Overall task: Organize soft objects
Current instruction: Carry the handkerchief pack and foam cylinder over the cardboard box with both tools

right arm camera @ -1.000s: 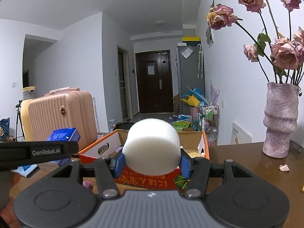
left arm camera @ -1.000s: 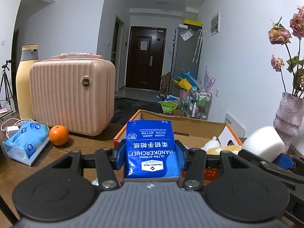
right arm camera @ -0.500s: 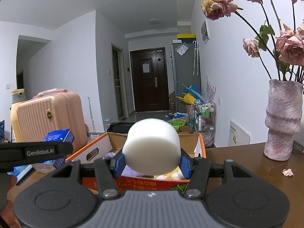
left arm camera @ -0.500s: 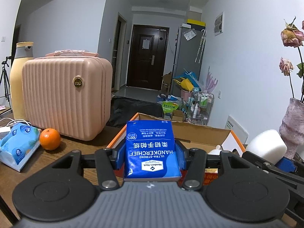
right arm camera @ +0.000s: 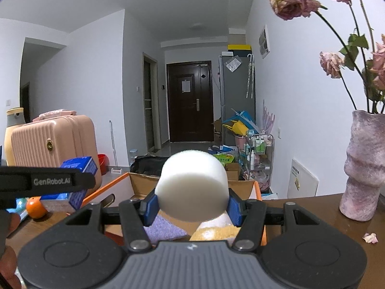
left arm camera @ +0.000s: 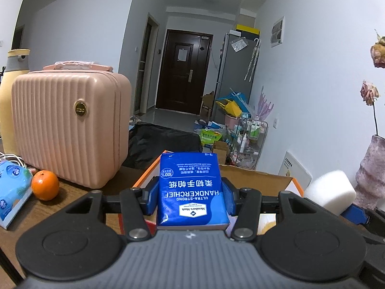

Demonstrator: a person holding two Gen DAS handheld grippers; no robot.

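While each gripper clamps its load, tissue pack left, sponge right, a brown table faces a cluttered hallway.

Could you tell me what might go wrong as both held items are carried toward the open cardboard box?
1. The two grippers travel close together: the left gripper, shut on the blue handkerchief pack, could bump the right gripper.
2. The right gripper, shut on the round white foam sponge, passes near the mottled pink vase and might knock it.
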